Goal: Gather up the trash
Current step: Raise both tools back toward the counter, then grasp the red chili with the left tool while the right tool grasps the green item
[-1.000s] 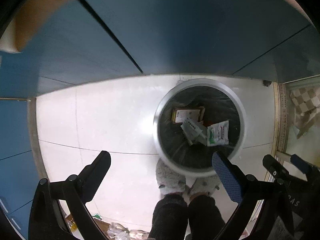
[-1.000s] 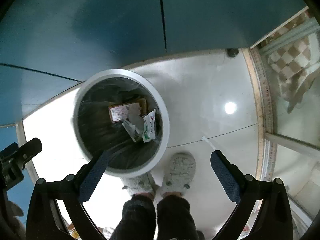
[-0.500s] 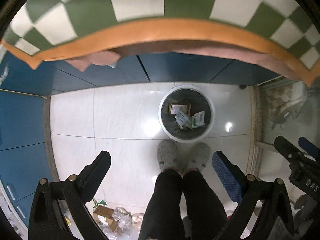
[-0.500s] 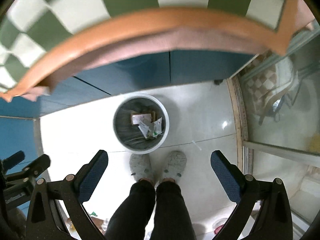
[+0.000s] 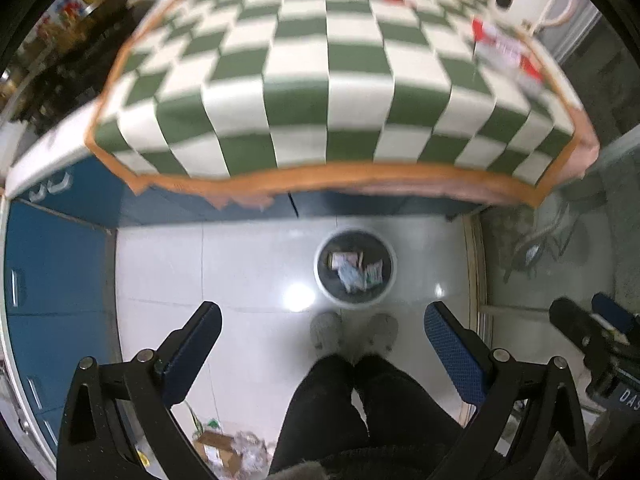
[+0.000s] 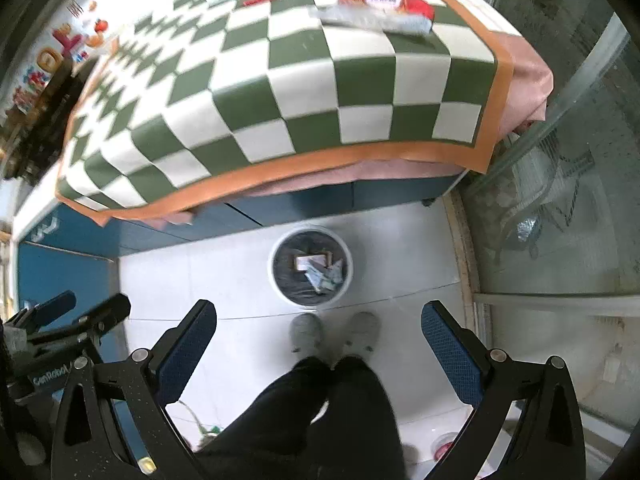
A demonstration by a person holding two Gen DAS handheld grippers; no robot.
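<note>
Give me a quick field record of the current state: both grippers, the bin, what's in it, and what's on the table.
left gripper: open, empty, raised above the floor
right gripper: open, empty, raised above the floor
trash bin: round, white rim, dark liner, on the floor in front of the person's slippers
bin contents: cardboard box and white wrappers
checkered tablecloth: green and white, orange border
on table: red-and-white package near the far right edge; smaller far items blurred
</note>
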